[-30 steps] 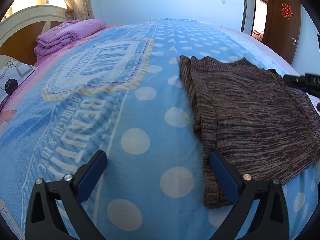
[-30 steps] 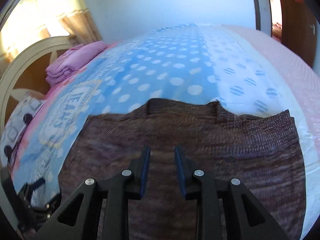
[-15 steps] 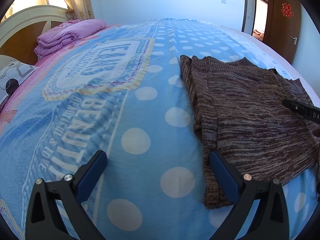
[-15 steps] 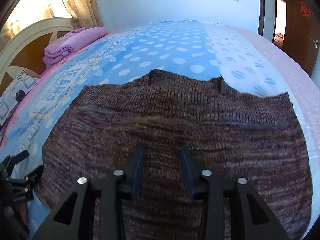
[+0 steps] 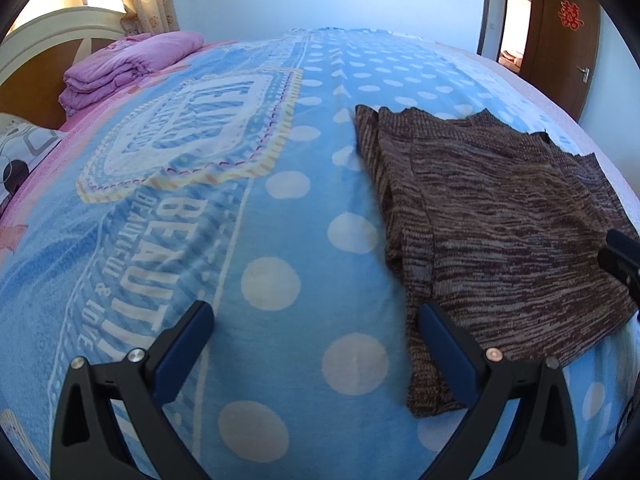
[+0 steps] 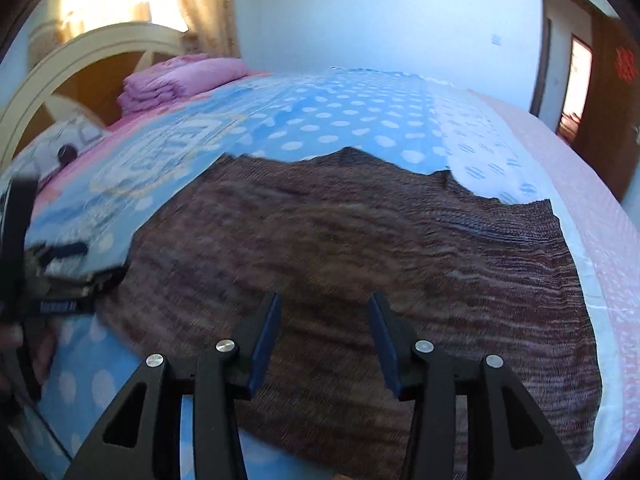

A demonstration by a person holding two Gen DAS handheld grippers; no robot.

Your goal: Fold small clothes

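Two grippers hover over the bed point(image 5: 280, 240): left gripper point(image 5: 316, 344) jaws spread wide beside the sweater point(image 5: 500, 232), right gripper point(image 6: 324, 332) jaws just opening, empty, above it.

The blue polka-dot blanket point(image 5: 280, 240) on the bed carries large cream letters reading "BEAUTI", with a smaller line beside them ending "& LOVE". Its oval emblem point(image 5: 192, 128) holds lettering seen upside down and too distorted to read. A red double-happiness character point(image 5: 571, 14) is stuck on the brown door point(image 5: 560, 60).
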